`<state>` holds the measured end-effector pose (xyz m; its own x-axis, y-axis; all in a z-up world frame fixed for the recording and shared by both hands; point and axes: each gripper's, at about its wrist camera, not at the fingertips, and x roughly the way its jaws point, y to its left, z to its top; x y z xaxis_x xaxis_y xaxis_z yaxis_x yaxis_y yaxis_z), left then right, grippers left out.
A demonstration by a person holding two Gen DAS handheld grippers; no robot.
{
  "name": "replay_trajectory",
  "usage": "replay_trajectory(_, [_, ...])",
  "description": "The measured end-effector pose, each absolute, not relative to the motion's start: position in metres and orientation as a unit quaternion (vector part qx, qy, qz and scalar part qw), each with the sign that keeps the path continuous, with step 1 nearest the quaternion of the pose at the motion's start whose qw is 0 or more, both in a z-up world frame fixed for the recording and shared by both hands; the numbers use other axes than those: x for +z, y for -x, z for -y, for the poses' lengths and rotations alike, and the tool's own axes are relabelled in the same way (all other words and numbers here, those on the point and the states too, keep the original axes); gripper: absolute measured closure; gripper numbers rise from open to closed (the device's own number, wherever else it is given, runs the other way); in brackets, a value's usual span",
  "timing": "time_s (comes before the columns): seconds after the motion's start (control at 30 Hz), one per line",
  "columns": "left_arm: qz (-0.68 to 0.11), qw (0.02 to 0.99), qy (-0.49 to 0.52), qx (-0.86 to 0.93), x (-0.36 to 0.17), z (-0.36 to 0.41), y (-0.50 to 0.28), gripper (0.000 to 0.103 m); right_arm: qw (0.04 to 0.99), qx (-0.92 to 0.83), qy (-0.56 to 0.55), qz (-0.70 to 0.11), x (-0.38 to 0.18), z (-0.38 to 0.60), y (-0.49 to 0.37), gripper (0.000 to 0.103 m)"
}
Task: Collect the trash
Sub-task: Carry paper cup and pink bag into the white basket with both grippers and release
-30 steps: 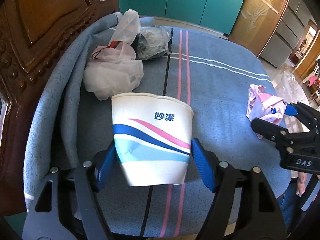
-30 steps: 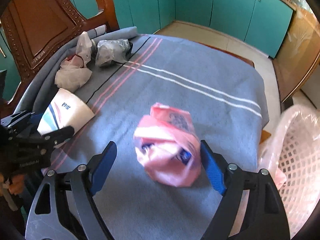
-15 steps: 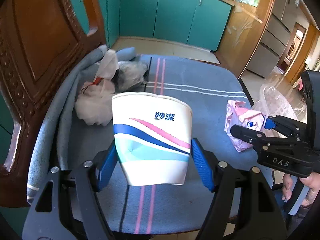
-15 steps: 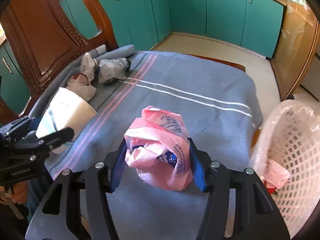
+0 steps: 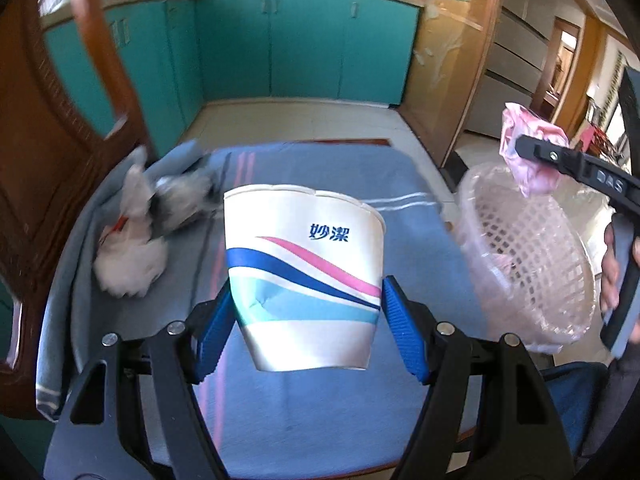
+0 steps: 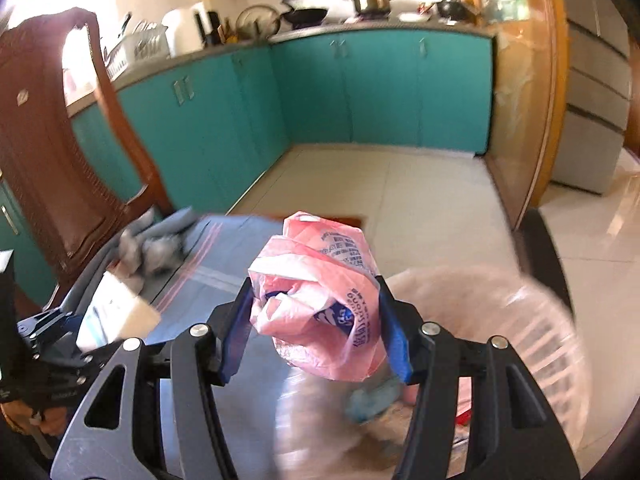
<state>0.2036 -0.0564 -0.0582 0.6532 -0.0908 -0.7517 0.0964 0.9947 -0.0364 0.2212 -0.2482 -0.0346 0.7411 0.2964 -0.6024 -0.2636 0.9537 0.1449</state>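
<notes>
Both claws lifted since before; pink bag (image 6: 320, 300) now over basket (image 6: 520, 320)

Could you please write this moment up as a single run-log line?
left gripper: shut on paper cup | right gripper: shut on pink bag, above basket | left on blanket: white bag, grey bag

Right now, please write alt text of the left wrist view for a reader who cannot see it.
The left gripper holds a paper cup above a blue blanket. At right, the right gripper holds a pink bag over a pink basket. Crumpled bags lie at left.
</notes>
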Motion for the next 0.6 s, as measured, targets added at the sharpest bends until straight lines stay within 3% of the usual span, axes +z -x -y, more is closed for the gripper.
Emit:
replay_trajectory(0.3, [-0.395, 0.911, -0.067, -0.094, -0.055, 0.157, -0.219, 0.031, 0.933, 0.103, -0.074, -0.336, -0.089, 0.343, -0.212, 0.046])
replay_trajectory(0.6, [-0.399, 0.901, -0.084, -0.147, -0.067, 0.240, -0.235, 0.031, 0.945, 0.088, -0.086, -0.303, -0.080, 0.387, -0.176, 0.046])
